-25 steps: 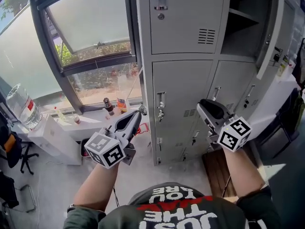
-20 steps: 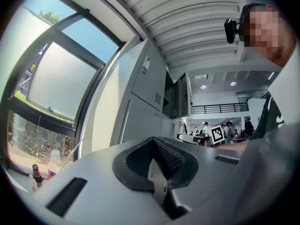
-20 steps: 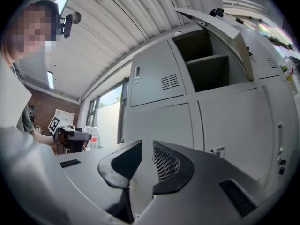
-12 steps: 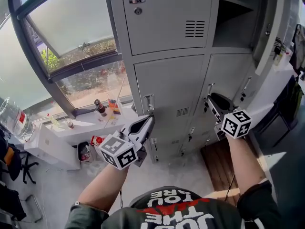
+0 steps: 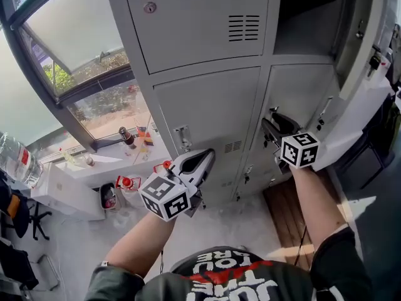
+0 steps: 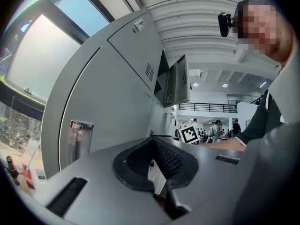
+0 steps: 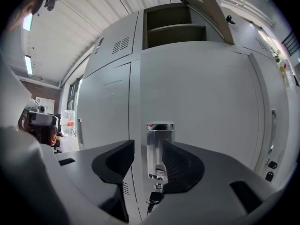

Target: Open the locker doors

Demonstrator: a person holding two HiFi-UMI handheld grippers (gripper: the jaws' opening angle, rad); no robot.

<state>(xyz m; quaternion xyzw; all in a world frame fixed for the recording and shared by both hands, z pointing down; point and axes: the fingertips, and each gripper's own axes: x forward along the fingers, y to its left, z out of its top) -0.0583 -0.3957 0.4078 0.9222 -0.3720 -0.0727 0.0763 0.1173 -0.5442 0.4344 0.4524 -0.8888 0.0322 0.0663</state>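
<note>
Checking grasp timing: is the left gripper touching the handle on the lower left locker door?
Apart. The left gripper view shows the handle well left of the left gripper, bare door panel between them.

Head view: above, steeply down. Gripper views: level, near lockers [image 7: 197,88]; all apparently share them.
</note>
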